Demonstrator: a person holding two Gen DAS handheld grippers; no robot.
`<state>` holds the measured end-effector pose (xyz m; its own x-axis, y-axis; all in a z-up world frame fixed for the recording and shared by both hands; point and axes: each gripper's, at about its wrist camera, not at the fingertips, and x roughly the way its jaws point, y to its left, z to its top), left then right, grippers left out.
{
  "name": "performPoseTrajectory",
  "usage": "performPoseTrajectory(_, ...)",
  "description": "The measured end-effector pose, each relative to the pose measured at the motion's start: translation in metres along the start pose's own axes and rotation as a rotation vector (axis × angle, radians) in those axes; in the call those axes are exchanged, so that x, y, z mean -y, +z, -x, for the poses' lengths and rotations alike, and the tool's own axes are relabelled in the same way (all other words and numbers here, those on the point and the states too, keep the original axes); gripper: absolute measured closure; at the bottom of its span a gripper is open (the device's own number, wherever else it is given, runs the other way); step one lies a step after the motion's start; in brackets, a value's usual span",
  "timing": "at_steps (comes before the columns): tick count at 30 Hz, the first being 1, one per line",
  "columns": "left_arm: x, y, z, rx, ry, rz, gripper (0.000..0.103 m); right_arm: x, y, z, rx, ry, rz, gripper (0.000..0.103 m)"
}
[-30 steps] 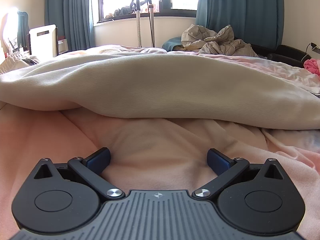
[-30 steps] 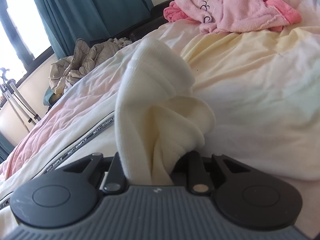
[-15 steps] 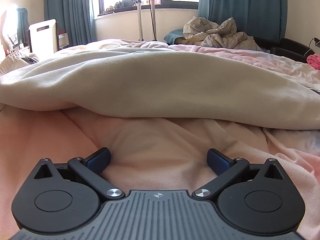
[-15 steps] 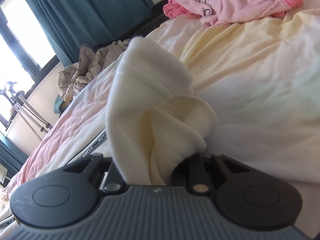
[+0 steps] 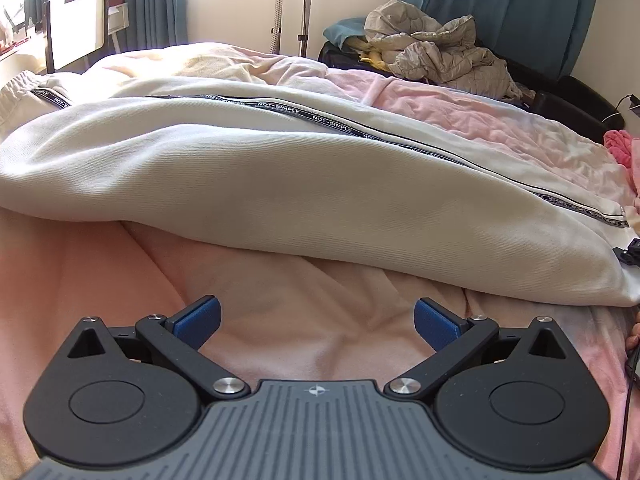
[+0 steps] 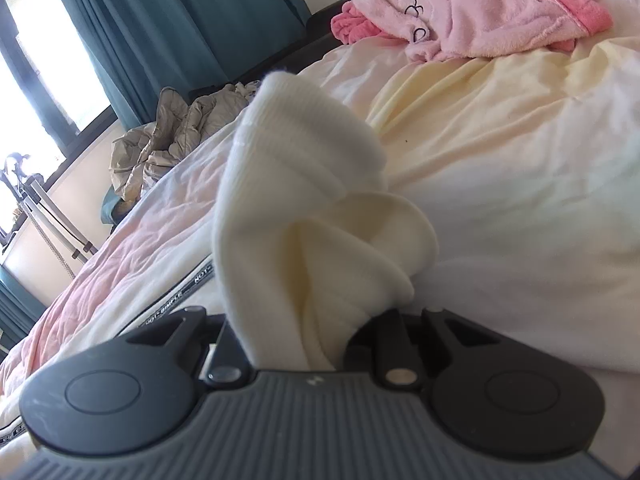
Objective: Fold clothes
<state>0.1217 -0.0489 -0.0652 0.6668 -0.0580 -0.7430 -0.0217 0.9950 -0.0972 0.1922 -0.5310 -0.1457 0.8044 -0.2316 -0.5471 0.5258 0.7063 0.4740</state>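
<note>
Cream sweatpants [image 5: 280,184] with a black "NOT-SIMPLE" side stripe lie lengthwise across the pink bed cover. My left gripper [image 5: 316,320] is open and empty, just above the bed cover in front of the near pant leg. My right gripper [image 6: 296,344] is shut on the ribbed cream cuff of the pants [image 6: 304,208], which bunches up out of the jaws; its fingertips are hidden by the cloth. The striped leg [image 6: 176,300] trails to the left under it.
A pink fleece robe [image 6: 480,20] lies at the far right of the bed. A grey quilted jacket [image 5: 440,56] is heaped on a dark couch behind the bed. Teal curtains, a window and a metal stand [image 5: 304,4] are at the back. A white chair [image 5: 76,20] stands far left.
My left gripper has risen and tilted down, so the pants' top and stripe now show. My right gripper holds the cuff and has shifted a little.
</note>
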Motion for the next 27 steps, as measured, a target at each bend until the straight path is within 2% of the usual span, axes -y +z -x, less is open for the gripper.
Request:
performPoseTrajectory(6,0.002,0.003,0.005,0.009,-0.016,-0.011,0.000,-0.001,0.000,-0.001,0.004,-0.009,0.012,0.081)
performPoseTrajectory(15,0.001,0.032,0.018,0.223,0.086,-0.151,0.000,-0.001,0.001,0.001,0.022,-0.010,0.011,0.083)
performPoseTrajectory(17,-0.004,0.038,0.012,0.244,0.107,-0.169,0.000,-0.001,0.001,0.001,0.029,-0.011,0.009,0.084)
performPoseTrajectory(19,-0.012,0.043,-0.001,0.223,0.115,-0.160,0.000,-0.001,0.001,0.002,0.036,-0.010,0.006,0.085)
performPoseTrajectory(23,-0.031,0.042,-0.036,0.119,0.134,-0.129,0.000,-0.002,0.006,0.009,0.065,-0.001,-0.013,0.089)
performPoseTrajectory(25,-0.039,0.039,-0.052,0.060,0.122,-0.105,0.000,-0.009,0.012,0.016,0.096,0.002,-0.001,0.090)
performPoseTrajectory(27,-0.041,0.038,-0.057,0.045,0.116,-0.099,0.000,-0.025,0.018,0.025,0.131,0.008,0.029,0.090)
